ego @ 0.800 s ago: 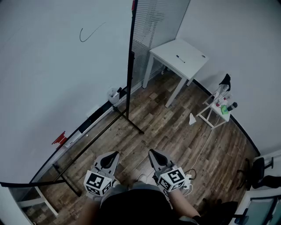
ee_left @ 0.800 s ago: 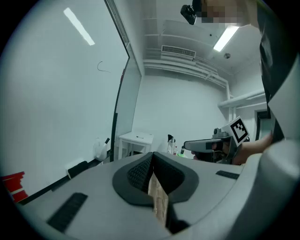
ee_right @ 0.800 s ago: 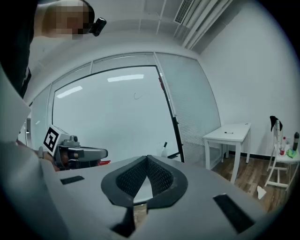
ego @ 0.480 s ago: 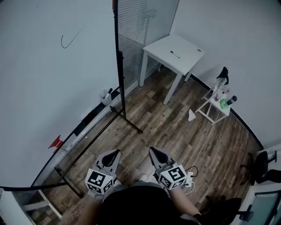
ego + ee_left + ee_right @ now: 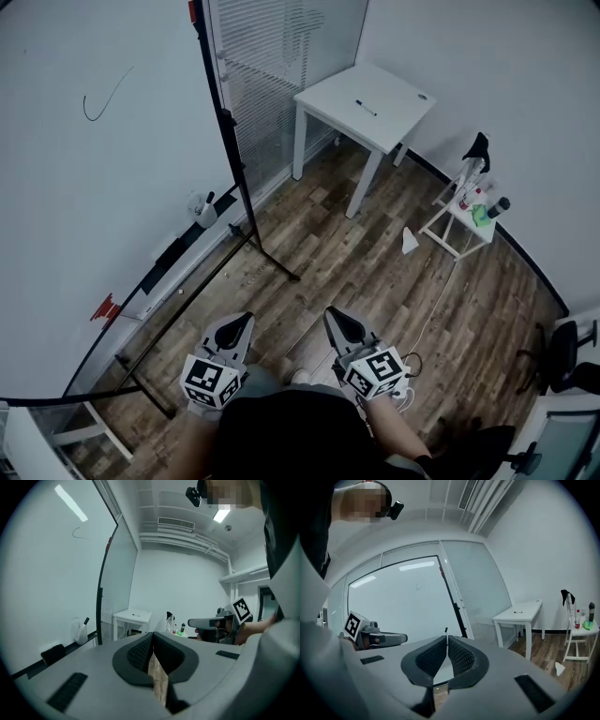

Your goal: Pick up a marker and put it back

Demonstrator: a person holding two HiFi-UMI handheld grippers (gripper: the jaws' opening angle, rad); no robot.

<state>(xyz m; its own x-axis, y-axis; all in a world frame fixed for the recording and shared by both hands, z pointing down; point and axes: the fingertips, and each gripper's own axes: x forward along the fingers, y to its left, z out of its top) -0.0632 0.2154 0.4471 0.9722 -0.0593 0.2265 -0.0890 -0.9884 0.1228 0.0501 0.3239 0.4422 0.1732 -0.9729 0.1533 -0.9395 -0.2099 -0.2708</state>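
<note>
A black marker [image 5: 366, 108] lies on the white table [image 5: 398, 117] at the far side of the room; it also shows in the left gripper view as the marker [image 5: 136, 615] and in the right gripper view as the marker [image 5: 518, 612]. Another marker [image 5: 209, 198] stands in a white cup [image 5: 199, 214] on the whiteboard's tray. My left gripper [image 5: 242, 322] and right gripper [image 5: 330, 314] hang side by side over the wooden floor, both shut with nothing between the jaws. Both are far from either marker.
A large whiteboard [image 5: 94, 169] with a curved pen stroke [image 5: 105, 94] fills the left; its black stand legs [image 5: 272, 267] reach across the floor. A small white side table [image 5: 452, 234] with bottles stands at the right. A cable [image 5: 431, 309] trails on the floor.
The head view has swung so the whiteboard, table and side table slide left and down in the picture. Both grippers stay shut in the same low place.
</note>
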